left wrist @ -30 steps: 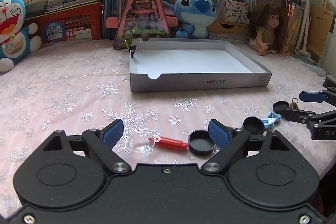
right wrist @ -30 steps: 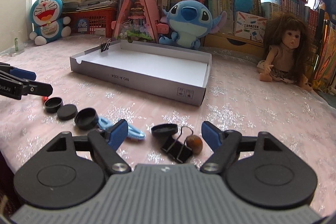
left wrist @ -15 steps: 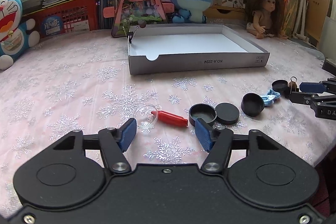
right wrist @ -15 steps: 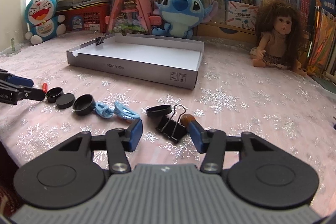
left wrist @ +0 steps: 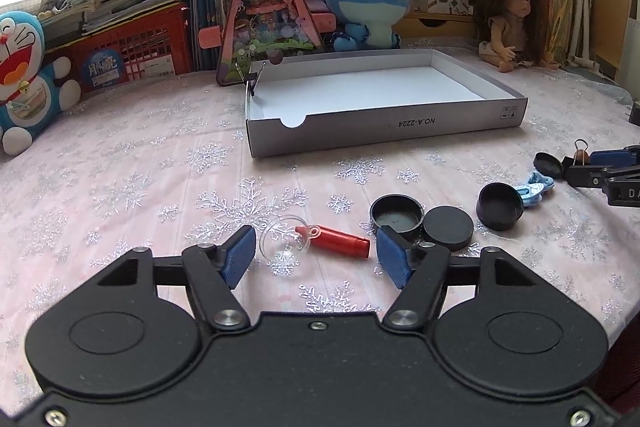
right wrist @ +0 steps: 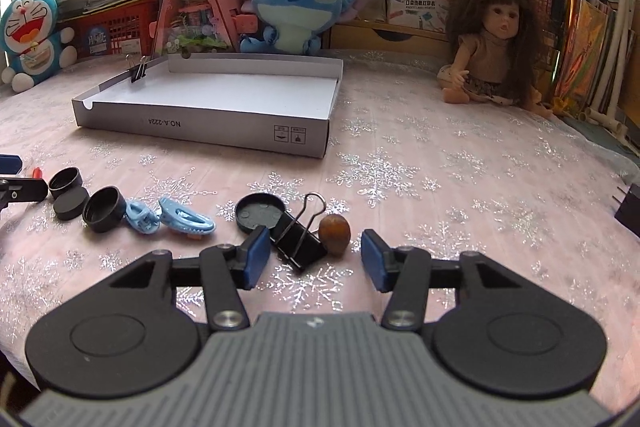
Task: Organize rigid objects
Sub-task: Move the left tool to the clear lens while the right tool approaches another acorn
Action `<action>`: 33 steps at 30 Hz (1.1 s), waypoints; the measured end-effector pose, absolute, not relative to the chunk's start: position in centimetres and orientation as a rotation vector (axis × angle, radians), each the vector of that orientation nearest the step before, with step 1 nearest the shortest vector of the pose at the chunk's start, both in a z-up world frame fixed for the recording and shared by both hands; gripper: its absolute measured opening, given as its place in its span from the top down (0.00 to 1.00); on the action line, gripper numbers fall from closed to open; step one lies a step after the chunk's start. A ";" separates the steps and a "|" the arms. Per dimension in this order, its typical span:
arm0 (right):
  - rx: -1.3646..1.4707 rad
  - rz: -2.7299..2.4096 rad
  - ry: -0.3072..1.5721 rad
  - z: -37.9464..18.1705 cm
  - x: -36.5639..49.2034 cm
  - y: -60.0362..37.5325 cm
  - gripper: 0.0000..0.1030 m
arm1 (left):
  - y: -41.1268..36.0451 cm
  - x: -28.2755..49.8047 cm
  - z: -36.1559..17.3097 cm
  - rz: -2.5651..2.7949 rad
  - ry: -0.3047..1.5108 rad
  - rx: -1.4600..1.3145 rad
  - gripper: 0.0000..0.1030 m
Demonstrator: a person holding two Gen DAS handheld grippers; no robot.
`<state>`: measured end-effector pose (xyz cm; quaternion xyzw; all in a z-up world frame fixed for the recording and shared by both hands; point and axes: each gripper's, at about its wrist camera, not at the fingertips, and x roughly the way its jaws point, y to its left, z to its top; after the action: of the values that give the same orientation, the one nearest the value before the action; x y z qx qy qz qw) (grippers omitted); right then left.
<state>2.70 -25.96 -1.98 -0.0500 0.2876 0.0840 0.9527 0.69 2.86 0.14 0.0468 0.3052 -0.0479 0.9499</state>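
My left gripper (left wrist: 316, 257) is open just behind a small magnifier with a red handle (left wrist: 340, 242) and clear lens (left wrist: 285, 242) lying on the cloth. My right gripper (right wrist: 311, 259) is open around a black binder clip (right wrist: 301, 239) and a brown nut (right wrist: 335, 229). Black caps (left wrist: 397, 217) (left wrist: 447, 228) (left wrist: 500, 206) (right wrist: 260, 211) and blue clips (right wrist: 185, 219) lie between the grippers. An empty white cardboard tray (left wrist: 384, 125) stands behind them, and also shows in the right wrist view (right wrist: 208, 123). The right gripper also shows in the left wrist view (left wrist: 608, 171).
A binder clip (right wrist: 138, 69) is clipped on the tray's far left corner. Plush toys (left wrist: 24, 75) (left wrist: 366, 11), a doll (right wrist: 490, 43), a pink triangular toy house (left wrist: 262, 7), a red basket and books line the back. A black plug (right wrist: 628, 213) sits at the right.
Both grippers pulled back and rose, then came lower and nearer the objects. Both narrowed their opening, then widened a little. Nothing was picked up.
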 end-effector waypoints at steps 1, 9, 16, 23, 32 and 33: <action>-0.105 0.163 0.584 -2.0 2.7 -25.9 0.40 | 2.9 0.7 0.1 -0.090 0.621 0.091 0.37; -0.085 0.063 0.556 -1.8 2.8 -26.7 0.40 | 4.7 0.1 0.9 -0.039 0.589 -0.003 0.38; -0.042 0.041 0.520 -1.2 2.6 -27.4 0.46 | 5.9 0.1 1.4 0.015 0.579 -0.054 0.45; -0.049 -0.001 0.507 -1.1 2.3 -28.1 0.60 | 6.0 -0.7 1.5 0.018 0.579 -0.049 0.54; -0.029 -0.029 0.457 -0.5 1.8 -28.5 0.67 | 6.4 -1.3 1.9 0.079 0.551 -0.057 0.60; -0.033 -0.032 0.467 -0.5 1.9 -28.7 0.67 | 6.4 -1.3 1.9 0.075 0.556 -0.057 0.60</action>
<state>1.93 -28.69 -0.53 -0.0164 0.2311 -0.0158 0.9727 -1.28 6.43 1.87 -0.0282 0.2742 0.0371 0.9605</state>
